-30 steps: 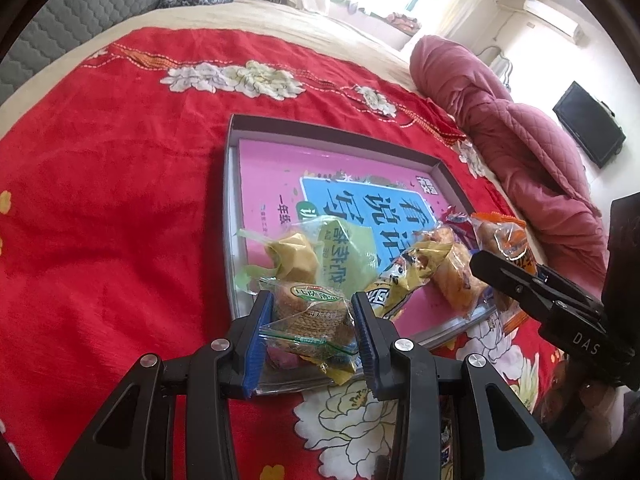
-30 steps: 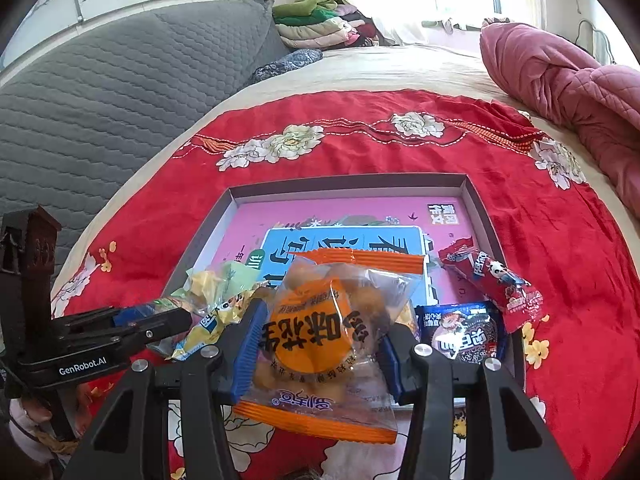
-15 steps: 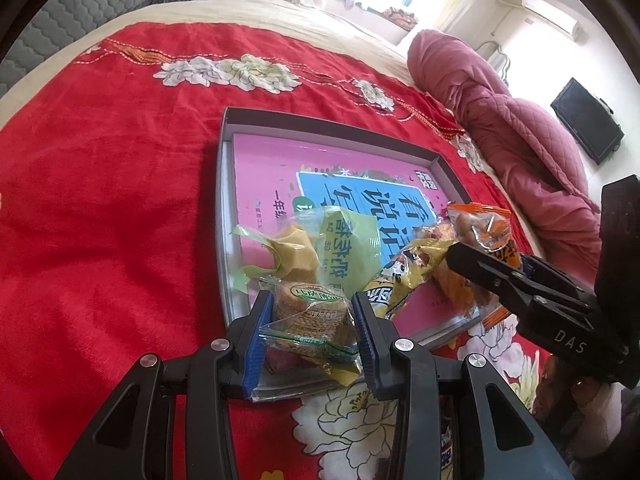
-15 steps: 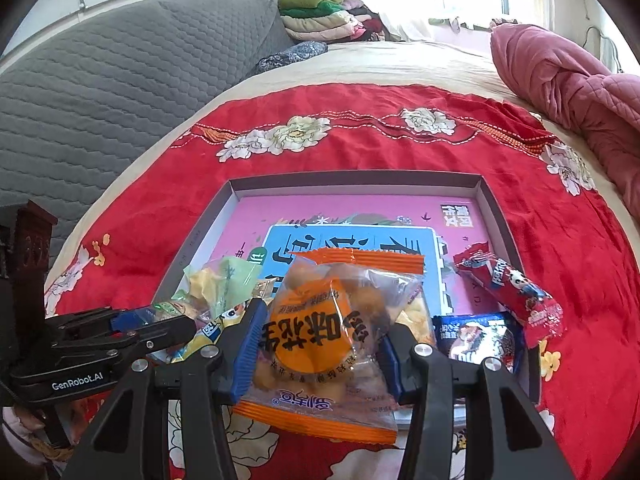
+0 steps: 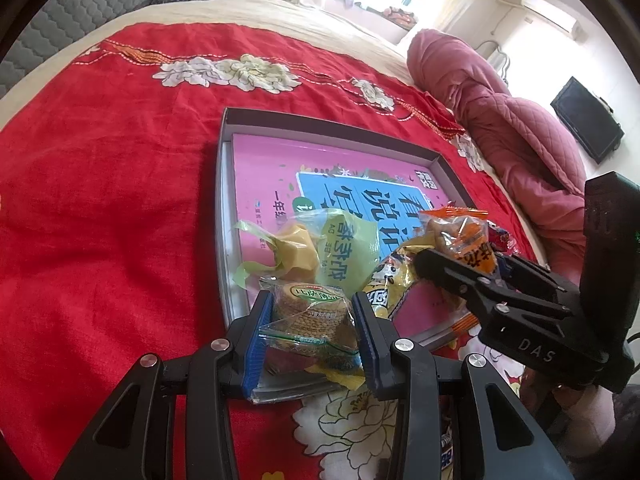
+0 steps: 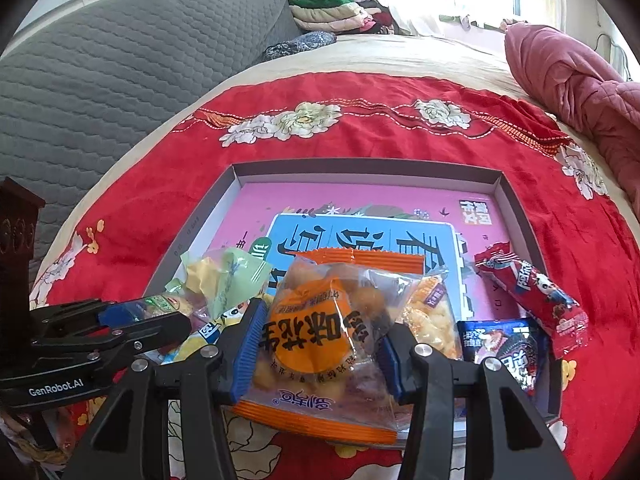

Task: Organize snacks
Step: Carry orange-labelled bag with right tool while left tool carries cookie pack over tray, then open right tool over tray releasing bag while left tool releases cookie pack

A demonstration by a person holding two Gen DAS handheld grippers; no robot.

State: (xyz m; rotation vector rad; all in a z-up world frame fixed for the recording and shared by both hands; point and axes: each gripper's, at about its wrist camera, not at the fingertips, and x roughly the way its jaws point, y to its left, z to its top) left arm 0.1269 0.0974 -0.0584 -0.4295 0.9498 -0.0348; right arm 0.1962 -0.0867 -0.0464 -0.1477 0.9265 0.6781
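Left gripper (image 5: 313, 326): pinched on a clear packet of round tan biscuits with a green label (image 5: 310, 312), held over the near edge of the tray, near its left corner.
Right gripper (image 6: 320, 342): clamped on a clear bag of golden fried puffs with an orange label and orange crimped ends (image 6: 320, 336), held over the near edge of the tray, about mid-width.
Tray (image 6: 360, 172): shallow grey cardboard box lid, laid on a red floral bedspread (image 6: 160, 184); a pink and blue printed booklet (image 6: 360, 208) is seen lying flat inside it.
Already in tray: pale green wrapped cake (image 5: 320, 252) and yellow snack bag (image 5: 390, 280) at the near-left part; red wrapped stick (image 6: 532, 292) along the right edge; dark blue packet (image 6: 500, 344) at the near-right corner; small bag of pale puffs (image 6: 430, 312) just right of the orange bag.
Step (judged): both packets are carried in for placing; neither is set down yet.
Next move (judged): each packet to be lowered onto a bare patch of the booklet, toward the far half, and only then released.
Risk (judged): near edge is crowded, so a drop there may slide a packet over the rim; the two grippers are close and may be knocked together.
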